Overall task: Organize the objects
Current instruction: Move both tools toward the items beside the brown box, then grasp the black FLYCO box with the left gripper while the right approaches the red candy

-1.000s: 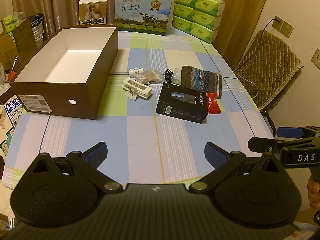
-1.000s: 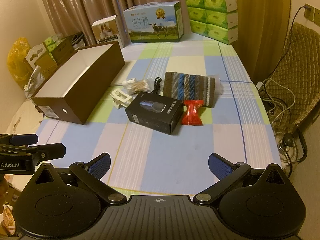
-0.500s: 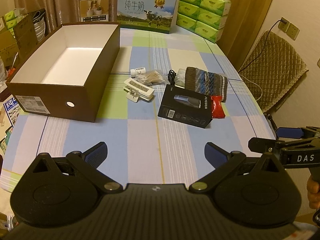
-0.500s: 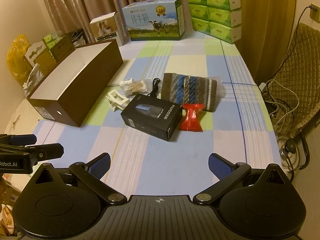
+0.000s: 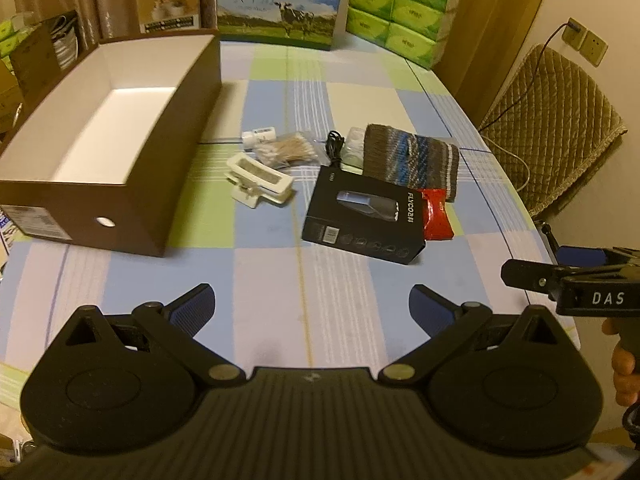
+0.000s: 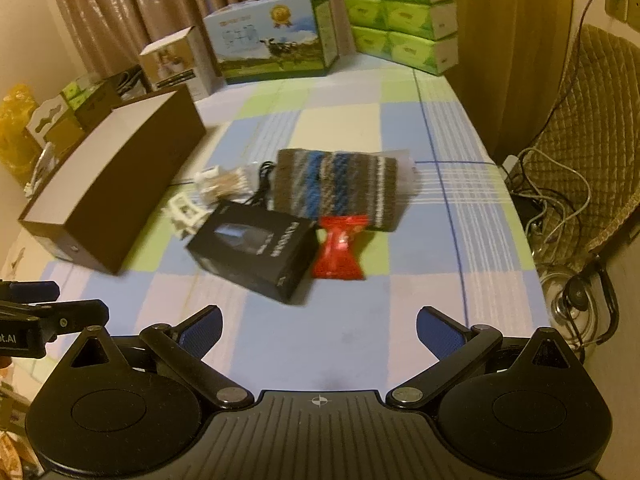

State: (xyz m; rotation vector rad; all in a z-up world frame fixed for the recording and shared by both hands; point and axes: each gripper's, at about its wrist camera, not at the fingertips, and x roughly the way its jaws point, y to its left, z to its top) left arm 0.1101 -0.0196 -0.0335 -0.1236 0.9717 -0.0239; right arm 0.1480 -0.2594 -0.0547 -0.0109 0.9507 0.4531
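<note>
An empty brown box (image 5: 120, 184) with a white inside stands on the left of the checked tablecloth. Right of it lie a white clip (image 5: 259, 182), a bag of cotton swabs (image 5: 286, 151), a small white bottle (image 5: 260, 136), a black cable (image 5: 334, 147), a striped knitted cloth (image 5: 412, 162), a black product box (image 5: 362, 216) and a red packet (image 5: 437, 216). My left gripper (image 5: 312, 308) is open over the near table edge, nothing between its fingers. My right gripper (image 6: 318, 328) is open too, short of the black product box (image 6: 254, 250) and red packet (image 6: 339, 250).
A milk carton case (image 5: 280, 4), a small photo box (image 5: 168, 2) and stacked green tissue packs (image 5: 400, 8) line the far end. A quilted chair (image 5: 560, 128) with cables stands right of the table. Cardboard boxes sit left of the table. A hand (image 5: 624, 368) holds the right gripper.
Both grippers have moved forward and lower toward the objects, which now appear larger. The right view is blurred from motion. Both stay open; nothing on the table has shifted.
</note>
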